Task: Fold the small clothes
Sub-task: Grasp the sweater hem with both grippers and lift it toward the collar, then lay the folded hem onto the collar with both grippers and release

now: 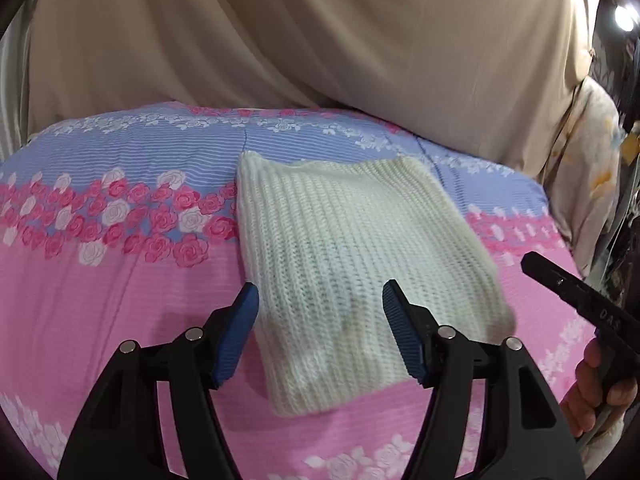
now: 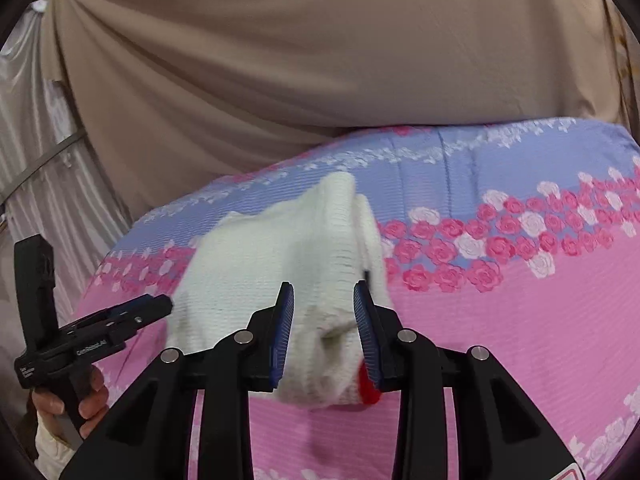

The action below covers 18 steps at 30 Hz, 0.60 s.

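Folded cream ribbed knit garment (image 1: 352, 264) lying flat on the bed, on a pink and lavender rose-print sheet (image 1: 100, 288), a neat rectangle with its long side running away from the left wrist camera. Left gripper (image 1: 320, 332) above its near end, blue pads (image 1: 236, 332) spread wide, nothing pinched between them. Right gripper (image 2: 324, 332) over the same garment (image 2: 280, 256) from the other side (a red patch (image 2: 368, 390) at the near corner, by the right-hand pad), jaws parted with a clear gap, pads apparently not pressing the knit. Each gripper held in a bare hand (image 1: 588, 392), visible at the frame edge. Beige draped cloth (image 1: 320, 32) hanging behind the bed.
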Each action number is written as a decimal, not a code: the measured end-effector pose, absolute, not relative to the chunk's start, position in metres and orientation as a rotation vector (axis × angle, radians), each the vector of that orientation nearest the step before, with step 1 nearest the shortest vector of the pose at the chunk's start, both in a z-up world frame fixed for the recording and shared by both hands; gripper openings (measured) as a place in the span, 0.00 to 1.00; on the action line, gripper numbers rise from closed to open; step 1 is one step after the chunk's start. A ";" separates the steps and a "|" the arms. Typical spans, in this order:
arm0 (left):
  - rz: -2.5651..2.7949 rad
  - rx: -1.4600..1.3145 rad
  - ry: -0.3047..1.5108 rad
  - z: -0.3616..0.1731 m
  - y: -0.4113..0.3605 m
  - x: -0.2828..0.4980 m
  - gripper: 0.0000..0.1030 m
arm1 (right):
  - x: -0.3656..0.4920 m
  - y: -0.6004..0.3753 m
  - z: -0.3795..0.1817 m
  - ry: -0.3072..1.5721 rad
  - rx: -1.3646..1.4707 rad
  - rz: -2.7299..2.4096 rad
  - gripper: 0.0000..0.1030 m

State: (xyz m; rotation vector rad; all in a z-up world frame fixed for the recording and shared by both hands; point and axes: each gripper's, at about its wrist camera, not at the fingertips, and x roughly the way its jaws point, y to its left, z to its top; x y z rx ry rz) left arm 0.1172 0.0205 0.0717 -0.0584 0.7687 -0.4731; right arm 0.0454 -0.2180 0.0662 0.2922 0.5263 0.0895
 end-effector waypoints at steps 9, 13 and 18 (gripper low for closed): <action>-0.562 -0.391 0.941 0.030 0.058 0.172 0.87 | 0.106 -0.251 0.027 0.646 0.319 -0.044 0.61; -0.644 -0.383 0.978 0.018 0.040 0.205 0.86 | 0.155 -0.265 -0.003 0.792 0.463 0.083 0.73; -0.671 -0.318 0.958 0.020 0.022 0.216 0.58 | 0.161 -0.260 0.007 0.753 0.489 0.153 0.41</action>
